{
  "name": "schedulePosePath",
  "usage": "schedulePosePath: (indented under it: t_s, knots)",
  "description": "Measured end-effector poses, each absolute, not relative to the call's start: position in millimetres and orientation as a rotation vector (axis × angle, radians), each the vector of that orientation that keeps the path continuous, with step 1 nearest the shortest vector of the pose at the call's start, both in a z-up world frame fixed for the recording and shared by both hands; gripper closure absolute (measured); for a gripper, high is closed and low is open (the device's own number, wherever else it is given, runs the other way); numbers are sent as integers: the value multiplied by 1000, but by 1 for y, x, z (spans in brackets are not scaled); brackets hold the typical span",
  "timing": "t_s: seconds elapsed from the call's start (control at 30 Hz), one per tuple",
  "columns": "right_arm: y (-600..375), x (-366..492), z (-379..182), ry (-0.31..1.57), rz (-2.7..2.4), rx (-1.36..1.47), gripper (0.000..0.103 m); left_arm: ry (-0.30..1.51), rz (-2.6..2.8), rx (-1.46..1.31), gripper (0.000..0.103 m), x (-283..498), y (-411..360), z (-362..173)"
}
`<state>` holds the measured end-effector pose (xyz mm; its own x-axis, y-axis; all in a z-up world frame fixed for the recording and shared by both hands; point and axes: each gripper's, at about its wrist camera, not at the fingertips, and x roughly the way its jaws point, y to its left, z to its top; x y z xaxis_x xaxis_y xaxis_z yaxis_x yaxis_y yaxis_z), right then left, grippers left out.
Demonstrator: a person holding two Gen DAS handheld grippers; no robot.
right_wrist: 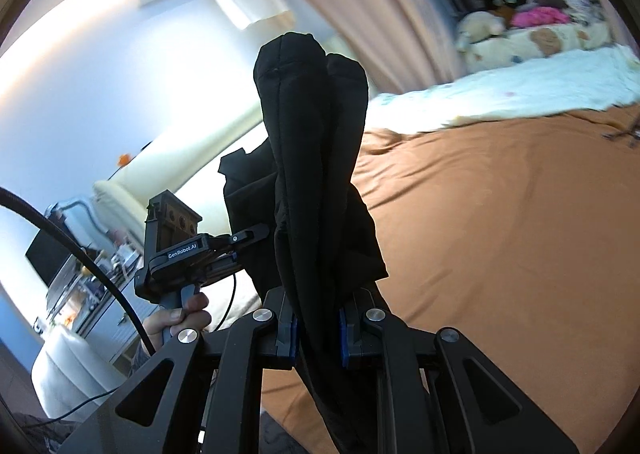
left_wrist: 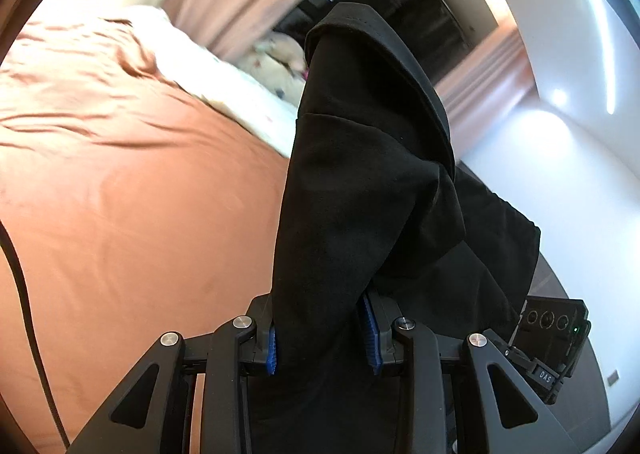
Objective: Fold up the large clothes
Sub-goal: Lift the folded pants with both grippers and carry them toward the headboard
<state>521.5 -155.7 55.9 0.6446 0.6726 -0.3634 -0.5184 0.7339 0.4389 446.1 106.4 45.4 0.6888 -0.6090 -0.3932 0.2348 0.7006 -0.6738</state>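
Above one bed (left_wrist: 120, 194), two hand-held grippers (left_wrist: 324, 334), one black garment (left_wrist: 360, 174).

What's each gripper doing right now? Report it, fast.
Left gripper: closed on the black garment.
Right gripper: closed on the same black garment, held above the bed.

From my left tool's (left_wrist: 323, 338) camera the black garment (left_wrist: 360, 182) covers the fingertips and blocks the middle of the room. The stuffed toy (left_wrist: 276, 58) behind it is blurred. On the right view the same cloth hides the right tool's (right_wrist: 318, 334) tips, and the cluttered shelf (right_wrist: 92, 278) is too small for me to read.
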Motion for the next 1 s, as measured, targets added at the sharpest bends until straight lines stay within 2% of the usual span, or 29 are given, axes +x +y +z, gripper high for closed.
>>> schedulePosePath:
  t_s: [0.53, 0.77, 1.0]
  knots:
    - [25, 625, 47, 592, 985, 193, 92, 502, -181, -669, 70, 320, 337, 78]
    - [103, 656, 41, 600, 1071, 152, 92, 453, -65, -654, 70, 301, 428, 94]
    - [166, 676, 33, 605, 1155, 138, 92, 440, 46, -584, 70, 285, 476, 121]
